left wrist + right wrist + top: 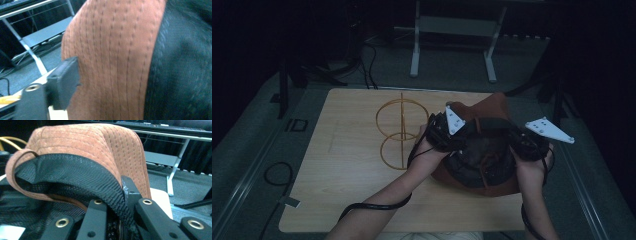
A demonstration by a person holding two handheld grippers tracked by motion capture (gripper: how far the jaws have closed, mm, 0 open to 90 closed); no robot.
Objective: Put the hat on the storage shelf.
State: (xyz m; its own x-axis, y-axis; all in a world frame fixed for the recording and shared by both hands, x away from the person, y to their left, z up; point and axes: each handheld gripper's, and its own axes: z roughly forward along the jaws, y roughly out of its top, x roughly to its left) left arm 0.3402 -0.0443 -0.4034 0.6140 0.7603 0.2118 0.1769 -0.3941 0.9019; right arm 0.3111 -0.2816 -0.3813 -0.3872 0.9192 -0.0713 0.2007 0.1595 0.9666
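Forearms come in from the bottom edge; centre-right on the pale wooden table (352, 165), my rust-brown stitched suede hat with black mesh lining (492, 150) lies upturned, hollow with nothing loose inside. Right claw (117, 202) clamps its brim; left claw (447, 131), half-open on the left rim, grips nothing yet.

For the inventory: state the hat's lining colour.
Black mesh lining inside the rust-brown hat, clearest in the right gripper view.

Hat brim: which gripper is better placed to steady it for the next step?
Right. The right gripper is already shut on the hat brim's black mesh edge; the left gripper has one jaw beside the brown suede, its grip unclear.
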